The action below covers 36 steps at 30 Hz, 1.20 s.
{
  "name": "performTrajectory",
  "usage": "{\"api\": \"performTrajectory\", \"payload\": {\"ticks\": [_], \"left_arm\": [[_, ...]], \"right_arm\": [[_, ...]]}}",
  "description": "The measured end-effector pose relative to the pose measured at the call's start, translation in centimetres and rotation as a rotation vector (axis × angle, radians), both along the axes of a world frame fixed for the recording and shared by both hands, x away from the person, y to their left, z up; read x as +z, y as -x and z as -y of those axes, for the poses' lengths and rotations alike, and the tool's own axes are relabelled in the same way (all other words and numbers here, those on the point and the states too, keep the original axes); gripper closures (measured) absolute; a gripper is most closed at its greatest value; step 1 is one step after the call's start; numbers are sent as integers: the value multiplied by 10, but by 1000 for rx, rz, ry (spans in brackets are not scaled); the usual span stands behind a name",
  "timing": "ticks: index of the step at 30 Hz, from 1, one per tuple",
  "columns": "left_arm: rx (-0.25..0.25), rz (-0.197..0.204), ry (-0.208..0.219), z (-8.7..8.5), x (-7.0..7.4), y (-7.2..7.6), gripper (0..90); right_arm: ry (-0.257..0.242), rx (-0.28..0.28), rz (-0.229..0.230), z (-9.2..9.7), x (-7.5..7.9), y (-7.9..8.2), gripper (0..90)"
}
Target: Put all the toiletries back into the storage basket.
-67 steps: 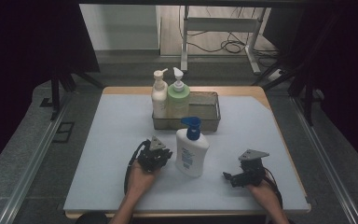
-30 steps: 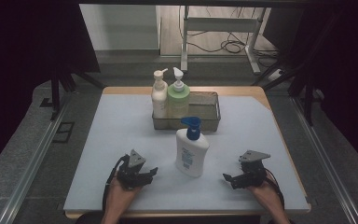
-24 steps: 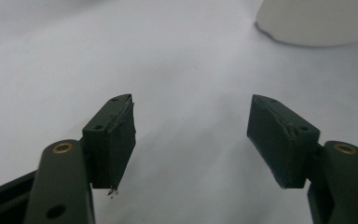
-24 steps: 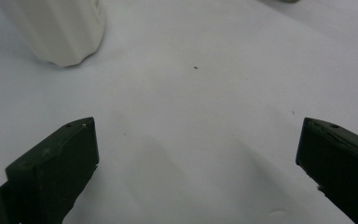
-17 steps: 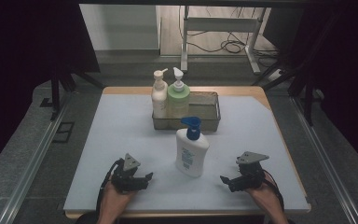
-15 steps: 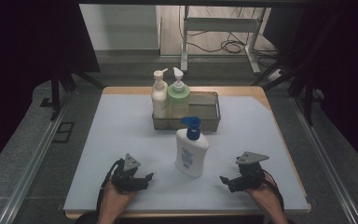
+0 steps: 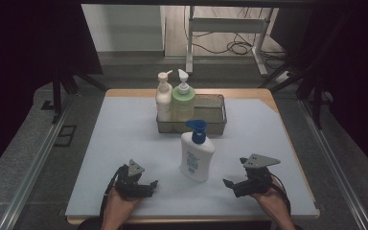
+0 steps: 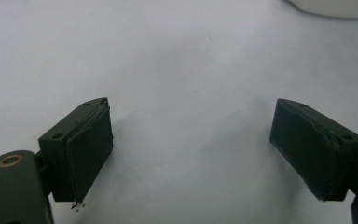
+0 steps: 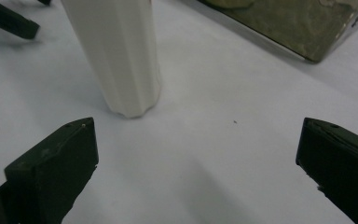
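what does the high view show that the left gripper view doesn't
High view alone: the blue-capped bottle standing whole between the left gripper and the right gripper, and the wire basket behind it holding two pump bottles.

Left gripper view alone: its open jaws close up, their pads bare, nothing between them.

Both: the pale table mat and part of the blue-capped bottle.

Item count: three pump bottles in total. One white bottle with a blue pump (image 7: 197, 155) stands on the table (image 7: 124, 143); one cream bottle (image 7: 163, 99) and one green bottle (image 7: 183, 98) stand in one wire basket (image 7: 218, 112). Two hand-held grippers: left gripper (image 7: 149, 185), right gripper (image 7: 229, 183). Basket contents beyond these two bottles appear nil; view indistinct.
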<state>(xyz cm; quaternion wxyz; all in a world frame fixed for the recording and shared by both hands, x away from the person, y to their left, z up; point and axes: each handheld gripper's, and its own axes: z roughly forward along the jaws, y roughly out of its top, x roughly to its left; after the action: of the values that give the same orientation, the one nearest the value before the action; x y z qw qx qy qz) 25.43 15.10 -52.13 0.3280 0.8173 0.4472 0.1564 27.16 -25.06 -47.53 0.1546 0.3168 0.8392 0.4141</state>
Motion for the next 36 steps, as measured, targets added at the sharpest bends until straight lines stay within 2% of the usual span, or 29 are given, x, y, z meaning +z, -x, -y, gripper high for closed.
{"api": "performTrajectory", "payload": {"ticks": [4,10,18,25,36], "left_arm": [[-1,4,-1,0,-1,0,126],[-2,13,1,0,-2,1,124],[0,17,2,0,-2,2,122],[3,19,5,0,-3,2,122],[4,20,5,0,-3,2,122]], "right_arm": [[-28,2,8,-4,6,1,0],[-44,19,-12,-12,16,-1,0],[-47,41,-11,-21,26,-4,0],[-66,53,-37,-34,32,-8,0],[-64,82,-10,-53,40,-13,18]]}}
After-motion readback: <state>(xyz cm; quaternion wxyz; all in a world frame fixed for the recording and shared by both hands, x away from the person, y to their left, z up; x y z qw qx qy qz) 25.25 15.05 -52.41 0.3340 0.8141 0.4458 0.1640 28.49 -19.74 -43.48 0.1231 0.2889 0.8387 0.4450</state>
